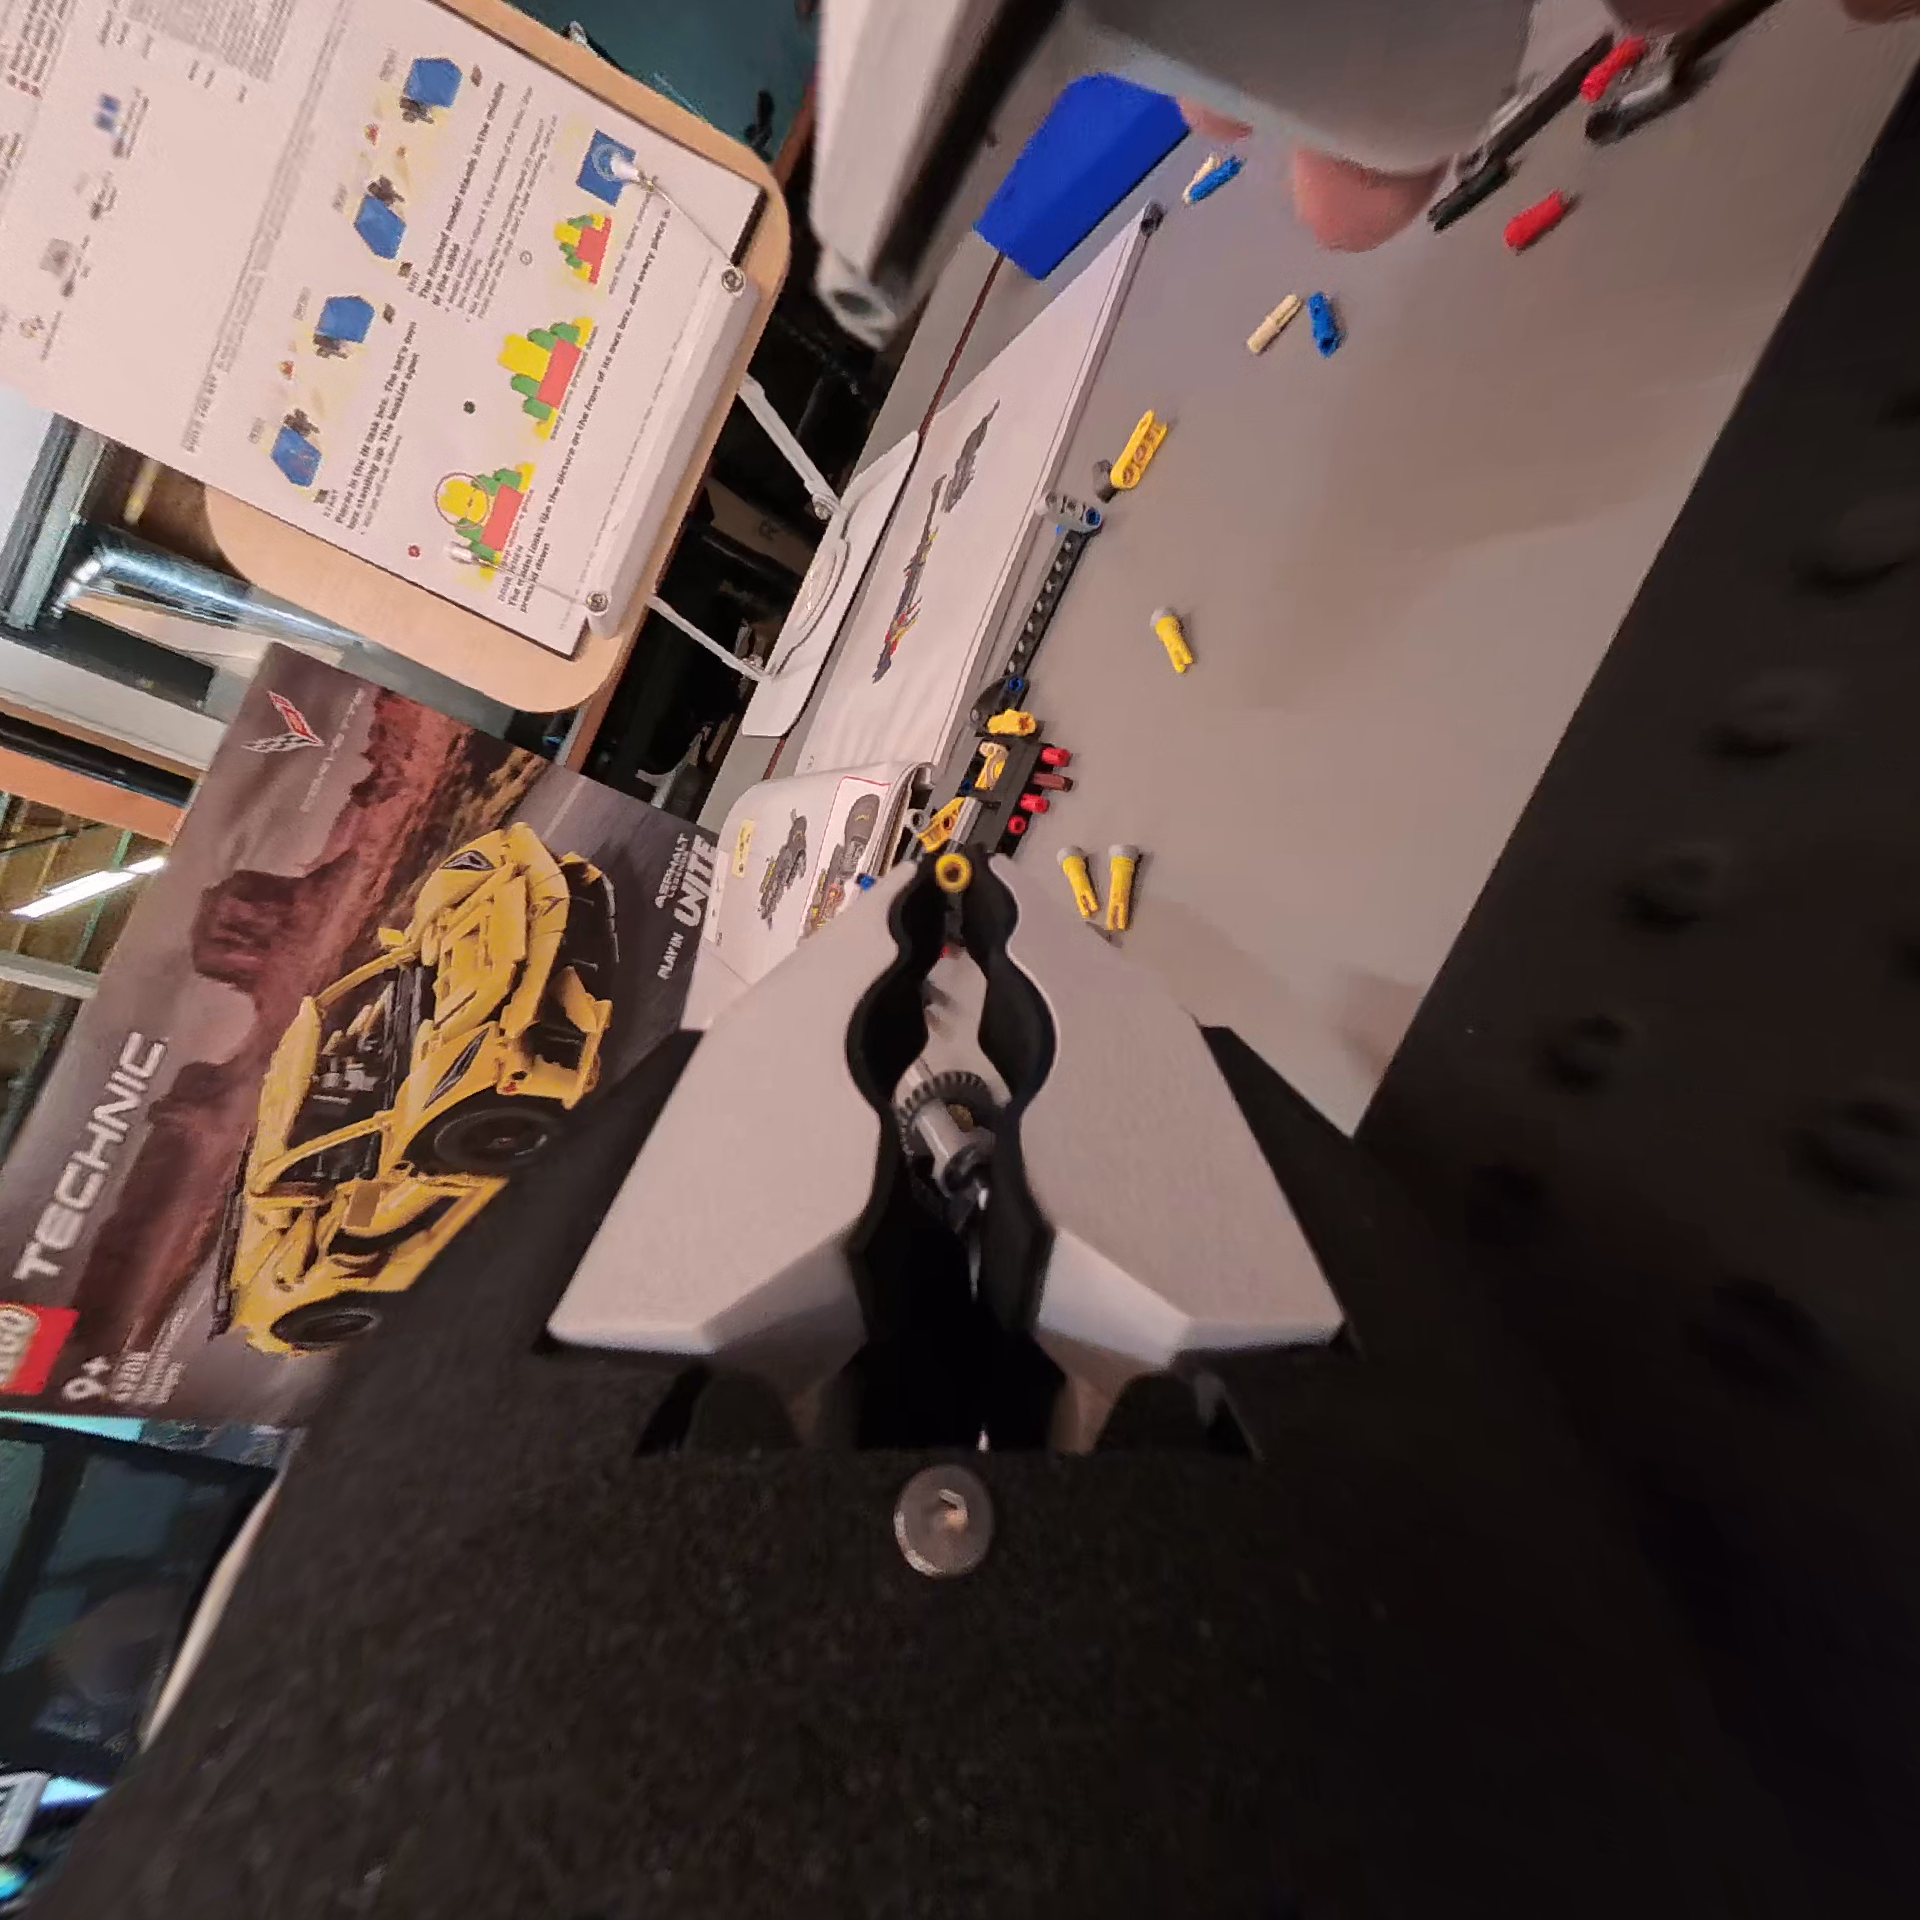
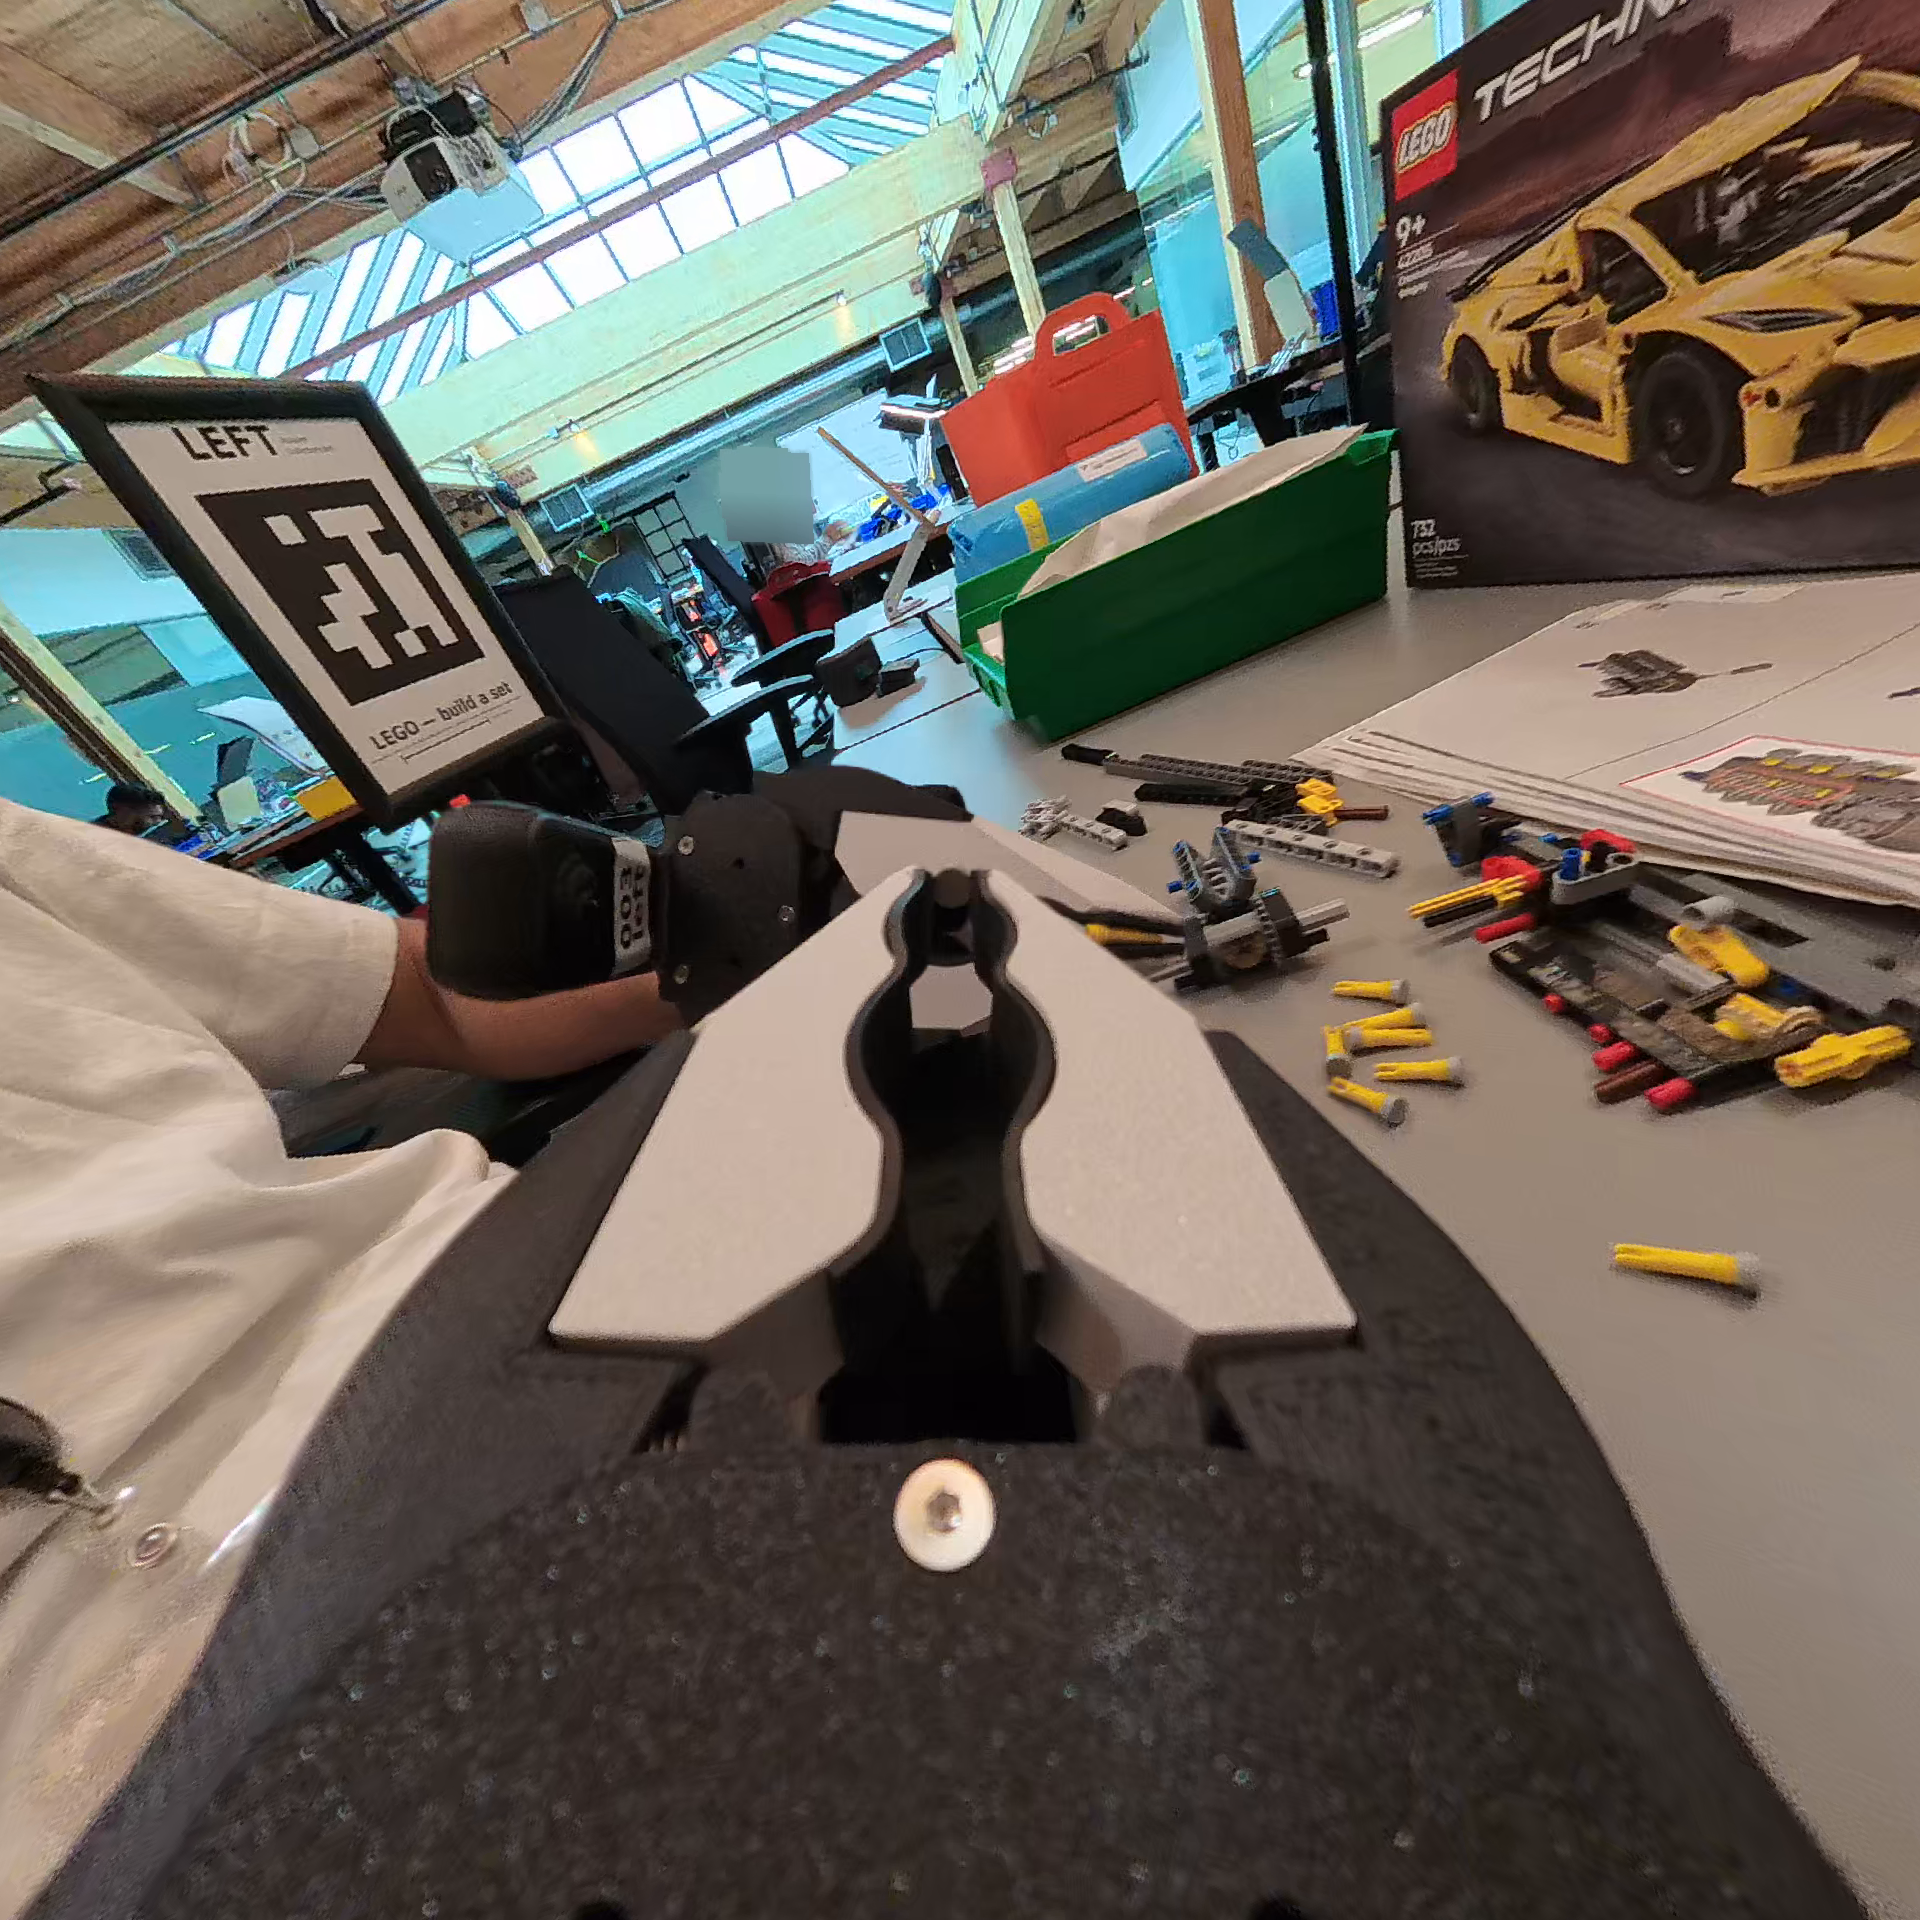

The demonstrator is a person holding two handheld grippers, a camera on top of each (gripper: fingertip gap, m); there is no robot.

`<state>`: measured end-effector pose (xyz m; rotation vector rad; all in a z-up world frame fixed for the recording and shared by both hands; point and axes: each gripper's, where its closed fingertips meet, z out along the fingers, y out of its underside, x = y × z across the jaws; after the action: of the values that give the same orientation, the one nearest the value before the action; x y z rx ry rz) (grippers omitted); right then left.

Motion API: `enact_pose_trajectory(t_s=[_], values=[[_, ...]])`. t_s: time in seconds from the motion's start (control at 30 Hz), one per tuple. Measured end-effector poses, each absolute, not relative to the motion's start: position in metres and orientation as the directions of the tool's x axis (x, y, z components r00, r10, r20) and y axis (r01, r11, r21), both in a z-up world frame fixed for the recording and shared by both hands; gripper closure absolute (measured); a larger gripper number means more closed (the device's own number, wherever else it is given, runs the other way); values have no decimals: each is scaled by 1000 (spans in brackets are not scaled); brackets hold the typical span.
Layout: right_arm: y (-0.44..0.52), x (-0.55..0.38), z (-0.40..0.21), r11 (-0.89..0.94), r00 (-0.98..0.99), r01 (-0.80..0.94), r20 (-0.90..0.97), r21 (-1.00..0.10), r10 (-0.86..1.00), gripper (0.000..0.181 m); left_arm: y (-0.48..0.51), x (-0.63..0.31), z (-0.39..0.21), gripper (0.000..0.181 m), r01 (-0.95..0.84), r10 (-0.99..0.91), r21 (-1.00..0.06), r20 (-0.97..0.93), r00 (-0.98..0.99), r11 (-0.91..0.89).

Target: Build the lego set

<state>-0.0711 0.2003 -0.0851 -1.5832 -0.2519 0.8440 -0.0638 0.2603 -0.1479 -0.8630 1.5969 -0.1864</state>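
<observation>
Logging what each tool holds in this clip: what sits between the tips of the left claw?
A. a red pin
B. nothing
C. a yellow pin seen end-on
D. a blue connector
C: in the left wrist view the left claw is closed on a small yellow pin, its round end facing the camera.

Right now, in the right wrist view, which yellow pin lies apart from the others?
The yellow pin lying alone on the grey table, nearest the camera; the others cluster farther back.
</observation>
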Motion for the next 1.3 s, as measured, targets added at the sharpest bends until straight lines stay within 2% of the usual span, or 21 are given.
enact_pose_trajectory(t_s=[0.23, 0.43, 0.63, 0.97, 1.1, 1.3], values=[[196, -97, -99, -281, 695, -184, -326, -942, 641, 175, 246, -68, -142, 179, -358, -600, -570, -800, 33, 740], [214, -112, -118, -348, 756, -89, -291, -933, 587, 175, 240, -68, -136, 179, -311, -618, -597, -785, 37, 740], [217, -103, -118, -338, 801, -108, -283, -935, 528, 175, 231, -69, -131, 179, -270, -579, -569, -814, 46, 777], [220, -101, -124, -304, 877, 23, -127, -953, 463, 175, 234, -68, -134, 179, -294, -564, -550, -825, 41, 782], [224, -84, -123, -299, 912, -8, -130, -954, 390, 175, 231, -69, -131, 179, -271, -578, -566, -815, 42, 778], [217, -75, -109, -265, 872, -148, -252, -953, 419, 175, 227, -70, -128, 179, -237, -598, -588, -801, 36, 773]])
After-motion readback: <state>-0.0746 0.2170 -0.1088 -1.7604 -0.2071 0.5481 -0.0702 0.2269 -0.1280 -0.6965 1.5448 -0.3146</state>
